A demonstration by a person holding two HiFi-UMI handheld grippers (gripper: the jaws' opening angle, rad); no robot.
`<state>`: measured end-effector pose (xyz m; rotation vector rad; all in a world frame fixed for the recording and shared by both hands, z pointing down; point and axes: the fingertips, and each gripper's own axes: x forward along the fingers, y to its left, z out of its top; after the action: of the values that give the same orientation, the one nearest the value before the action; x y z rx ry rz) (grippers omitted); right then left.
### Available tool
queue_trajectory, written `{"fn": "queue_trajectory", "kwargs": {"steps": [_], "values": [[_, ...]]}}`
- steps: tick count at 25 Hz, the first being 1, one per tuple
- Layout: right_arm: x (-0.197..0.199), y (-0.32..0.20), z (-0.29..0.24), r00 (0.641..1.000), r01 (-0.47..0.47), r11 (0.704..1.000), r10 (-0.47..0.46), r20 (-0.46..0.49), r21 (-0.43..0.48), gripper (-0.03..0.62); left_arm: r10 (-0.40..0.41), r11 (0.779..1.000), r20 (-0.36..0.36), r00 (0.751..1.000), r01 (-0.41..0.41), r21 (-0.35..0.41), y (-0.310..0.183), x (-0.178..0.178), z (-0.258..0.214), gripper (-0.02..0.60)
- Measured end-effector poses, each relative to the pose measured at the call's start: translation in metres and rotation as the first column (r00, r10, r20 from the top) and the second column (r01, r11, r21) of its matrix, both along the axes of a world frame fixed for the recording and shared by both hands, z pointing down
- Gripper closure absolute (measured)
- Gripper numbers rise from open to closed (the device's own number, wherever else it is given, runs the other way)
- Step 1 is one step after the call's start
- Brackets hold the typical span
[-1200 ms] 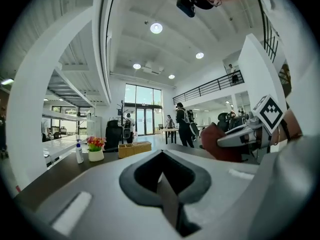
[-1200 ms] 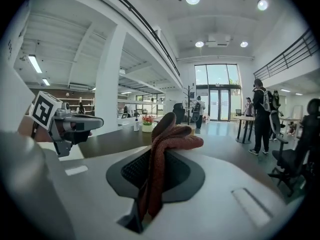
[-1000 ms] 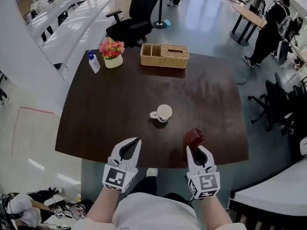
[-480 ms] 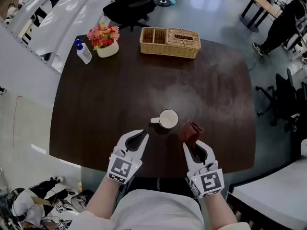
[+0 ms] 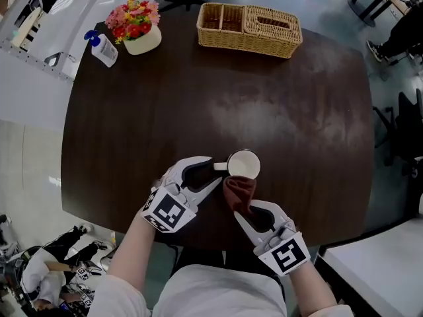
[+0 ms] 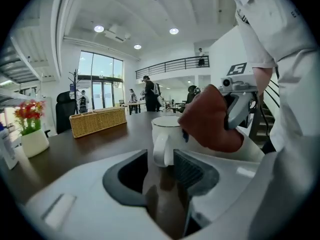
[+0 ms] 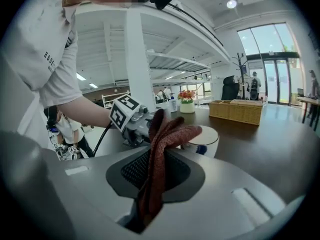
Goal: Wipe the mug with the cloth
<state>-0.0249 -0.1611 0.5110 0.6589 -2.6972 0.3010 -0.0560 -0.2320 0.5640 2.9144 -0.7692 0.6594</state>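
A white mug (image 5: pixel 244 163) stands upright on the dark table (image 5: pixel 132 124), its handle pointing left. My left gripper (image 5: pixel 216 170) is shut on that handle; in the left gripper view the handle (image 6: pixel 161 150) sits between the jaw tips of my left gripper (image 6: pixel 161 155). My right gripper (image 5: pixel 242 207) is shut on a red-brown cloth (image 5: pixel 239 189), which presses against the mug's near side. In the right gripper view the cloth (image 7: pixel 167 133) rises from my right gripper (image 7: pixel 159 157) and folds over onto the mug (image 7: pixel 206 140).
A wicker basket (image 5: pixel 249 26) stands at the table's far edge. A flower pot (image 5: pixel 135 30) and a pump bottle (image 5: pixel 102 48) sit at the far left. The table's near edge runs just below both grippers. A white table (image 5: pixel 377 269) stands at lower right.
Both grippers have moved forward to the mug. The left one now holds the handle, and the cloth in the right one has come from beside the mug to touch it.
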Motion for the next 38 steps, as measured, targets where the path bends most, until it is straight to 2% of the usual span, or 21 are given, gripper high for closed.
{"fn": "queue_trajectory", "kwargs": {"steps": [4, 8, 10, 14, 18, 24, 30, 34, 36, 38], "values": [[-0.012, 0.007, 0.031, 0.993, 0.106, 0.992, -0.109, -0.053, -0.067, 0.516, 0.085, 0.996, -0.015, 0.996, -0.085, 0.026, -0.006, 0.008, 0.003, 0.440], [-0.018, 0.002, 0.054, 0.986, 0.120, 0.984, -0.134, -0.099, -0.134, 0.516, 0.161, 0.986, 0.014, 0.987, -0.161, 0.047, -0.004, 0.013, 0.008, 0.451], [-0.017, -0.007, 0.059, 0.985, 0.107, 0.985, -0.124, -0.123, -0.139, 0.516, 0.181, 0.982, 0.027, 0.983, -0.182, 0.048, -0.004, 0.014, 0.010, 0.499], [-0.008, -0.024, 0.063, 0.989, 0.039, 0.985, -0.062, -0.134, -0.169, 0.516, 0.203, 0.978, 0.018, 0.979, -0.203, 0.038, -0.004, 0.014, 0.008, 0.502], [0.011, -0.034, 0.069, 0.992, -0.046, 0.973, 0.017, -0.127, -0.226, 0.514, 0.221, 0.974, 0.021, 0.975, -0.222, 0.034, -0.004, 0.015, 0.009, 0.503], [0.052, -0.046, 0.077, 0.979, -0.167, 0.954, 0.131, -0.154, -0.250, 0.514, 0.246, 0.969, 0.031, 0.969, -0.247, 0.030, -0.004, 0.016, 0.010, 0.503], [0.094, -0.072, 0.078, 0.943, -0.313, 0.918, 0.270, -0.193, -0.243, 0.516, 0.240, 0.970, 0.028, 0.970, -0.241, 0.023, -0.004, 0.016, 0.009, 0.503], [0.114, -0.096, 0.073, 0.904, -0.405, 0.893, 0.359, -0.233, -0.197, 0.514, 0.226, 0.974, 0.047, 0.973, -0.227, 0.018, -0.004, 0.014, 0.012, 0.503], [0.120, -0.109, 0.072, 0.880, -0.456, 0.871, 0.409, -0.243, -0.185, 0.514, 0.213, 0.977, 0.056, 0.975, -0.214, 0.011, -0.005, 0.014, 0.013, 0.503], [0.114, -0.116, 0.071, 0.880, -0.459, 0.867, 0.413, -0.236, -0.193, 0.514, 0.197, 0.980, 0.059, 0.979, -0.198, 0.000, -0.006, 0.015, 0.012, 0.503]]}}
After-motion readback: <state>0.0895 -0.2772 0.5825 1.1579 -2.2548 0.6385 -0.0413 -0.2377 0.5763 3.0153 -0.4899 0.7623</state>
